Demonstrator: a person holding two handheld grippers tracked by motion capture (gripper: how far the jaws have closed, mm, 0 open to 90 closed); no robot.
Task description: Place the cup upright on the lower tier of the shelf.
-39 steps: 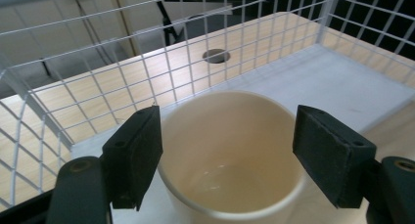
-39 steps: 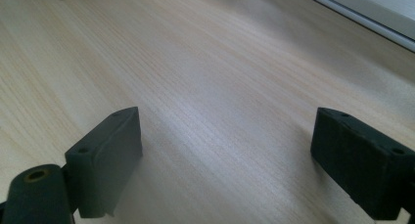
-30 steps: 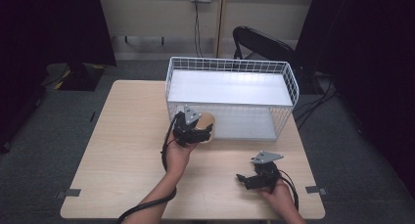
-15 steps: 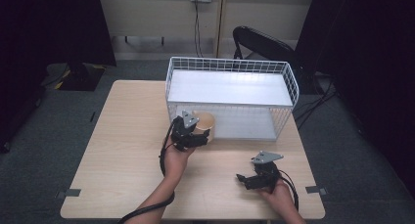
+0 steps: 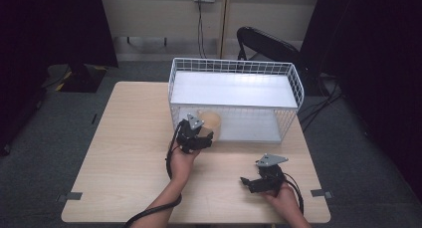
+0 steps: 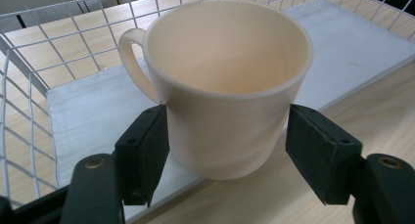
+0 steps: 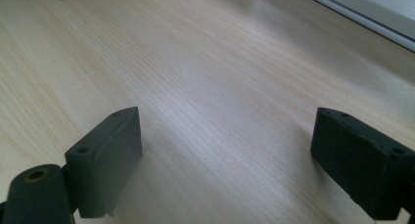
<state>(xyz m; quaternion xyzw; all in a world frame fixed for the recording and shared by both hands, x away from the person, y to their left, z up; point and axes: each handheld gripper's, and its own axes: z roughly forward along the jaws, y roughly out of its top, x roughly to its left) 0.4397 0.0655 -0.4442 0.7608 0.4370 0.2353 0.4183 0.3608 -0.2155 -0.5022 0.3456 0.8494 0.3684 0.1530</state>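
Tabletop (image 5: 124, 153): one basket (image 5: 297, 83), one mug (image 6: 225, 82)

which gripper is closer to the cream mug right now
Left. The left gripper has its jaws on either side of the cream mug at the wire basket front and has just been closing. The right gripper is open over bare table, well away.

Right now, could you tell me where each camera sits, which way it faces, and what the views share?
High view: above the person's side, looking forward and down on the wooden table and white wire basket; both forearms, left gripper and right gripper show.
Left gripper view: rides the left gripper, looking along its jaws, which have just been closing, at a cream mug between them at the basket's open side.
Right gripper view: rides the right gripper, open jaws over bare tabletop.
Shared: the high view and the left gripper view both show mug and basket.
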